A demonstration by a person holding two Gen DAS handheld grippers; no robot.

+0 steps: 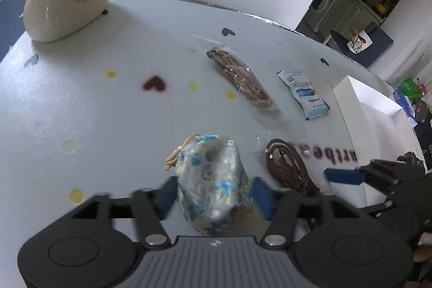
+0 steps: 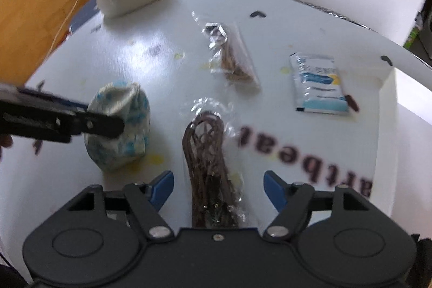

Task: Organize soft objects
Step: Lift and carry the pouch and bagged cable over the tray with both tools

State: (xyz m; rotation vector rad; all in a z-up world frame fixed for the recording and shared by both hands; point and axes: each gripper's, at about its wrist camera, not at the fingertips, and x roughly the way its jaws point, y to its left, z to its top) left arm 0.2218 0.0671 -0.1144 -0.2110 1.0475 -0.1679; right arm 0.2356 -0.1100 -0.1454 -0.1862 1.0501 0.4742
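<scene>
Sitting between the left gripper's (image 1: pixel 213 193) blue pads is the floral drawstring pouch (image 1: pixel 213 177); jaws partly open, small gaps both sides, nothing gripped. Right gripper (image 2: pixel 218 189) also partly open, straddling the bagged dark cord (image 2: pixel 208 166), pads well clear of it. To do it well, I'd centre each item, close slowly on the bulk not the loose film, then lift toward the white box (image 1: pixel 370 109) beyond the right jaw.
</scene>
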